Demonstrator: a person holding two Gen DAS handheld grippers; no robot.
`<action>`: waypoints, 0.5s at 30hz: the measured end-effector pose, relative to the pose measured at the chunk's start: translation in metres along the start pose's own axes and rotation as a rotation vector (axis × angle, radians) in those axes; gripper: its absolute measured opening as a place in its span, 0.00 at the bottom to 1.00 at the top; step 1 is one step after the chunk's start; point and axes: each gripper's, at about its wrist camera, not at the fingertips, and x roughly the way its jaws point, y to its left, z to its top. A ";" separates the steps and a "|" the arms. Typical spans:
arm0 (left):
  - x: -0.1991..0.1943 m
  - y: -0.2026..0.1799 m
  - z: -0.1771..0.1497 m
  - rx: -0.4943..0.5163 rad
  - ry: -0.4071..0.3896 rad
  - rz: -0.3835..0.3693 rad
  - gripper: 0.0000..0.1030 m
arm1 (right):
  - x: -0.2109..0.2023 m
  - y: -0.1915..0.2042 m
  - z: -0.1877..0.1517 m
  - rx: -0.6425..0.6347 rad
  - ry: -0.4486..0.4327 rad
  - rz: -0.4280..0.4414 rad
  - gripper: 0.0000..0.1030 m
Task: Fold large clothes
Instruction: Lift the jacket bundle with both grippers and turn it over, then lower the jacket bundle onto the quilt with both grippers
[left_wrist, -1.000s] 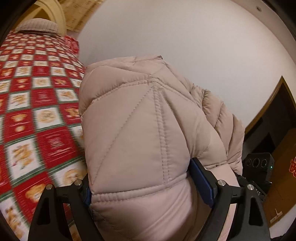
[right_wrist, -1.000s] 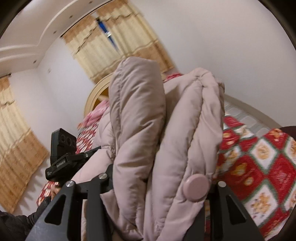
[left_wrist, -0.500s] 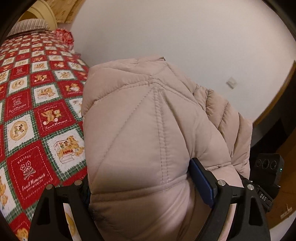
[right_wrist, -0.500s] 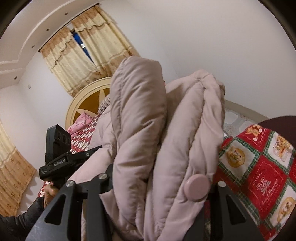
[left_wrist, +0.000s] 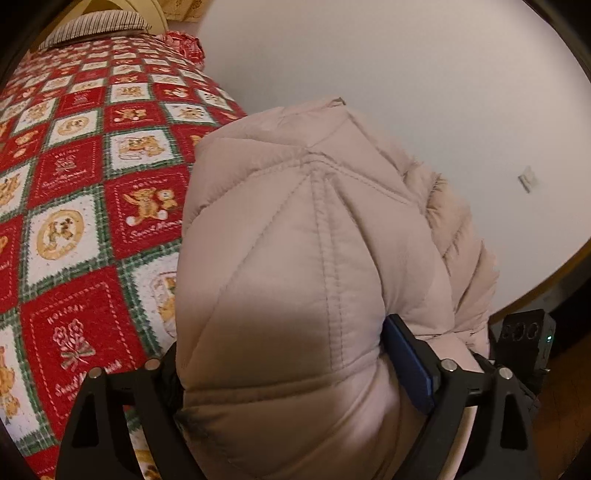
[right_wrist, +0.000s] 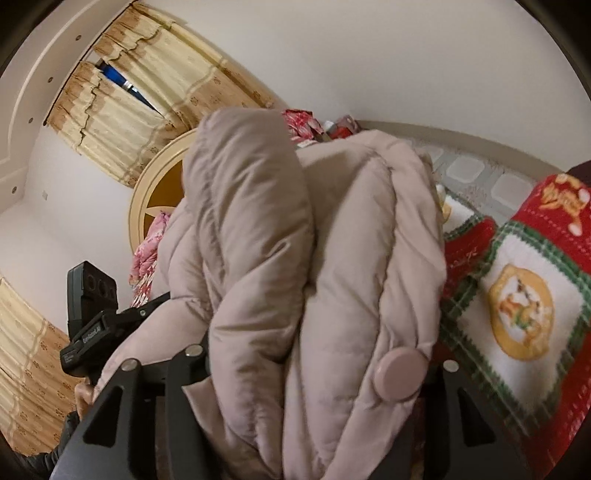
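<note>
Bunching lengthwise between both opening claws, the padded jacket (left_wrist: 295, 280) stays pinched over the bedspread (left_wrist: 85, 206).

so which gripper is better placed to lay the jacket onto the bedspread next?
Probably left. The left gripper with its jacket fold looks down over broad open bedspread; the right gripper sees only its edge. Both jaws are opening around fabric.

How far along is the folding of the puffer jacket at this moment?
Done: the puffer jacket is doubled into thick layers. In hand: the left gripper and right gripper each have bunched padding between opening jaws, above the patchwork bedspread. Left: laying it down and tidying the fold.
</note>
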 end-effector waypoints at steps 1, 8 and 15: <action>0.001 -0.001 0.000 0.022 -0.011 0.032 0.95 | 0.003 0.001 0.001 0.008 0.004 0.000 0.53; 0.008 -0.001 -0.007 0.065 -0.056 0.117 0.99 | 0.007 -0.001 0.003 0.012 0.023 -0.008 0.55; 0.008 -0.006 -0.007 0.131 -0.056 0.163 0.99 | -0.003 0.000 -0.001 0.033 -0.008 -0.060 0.73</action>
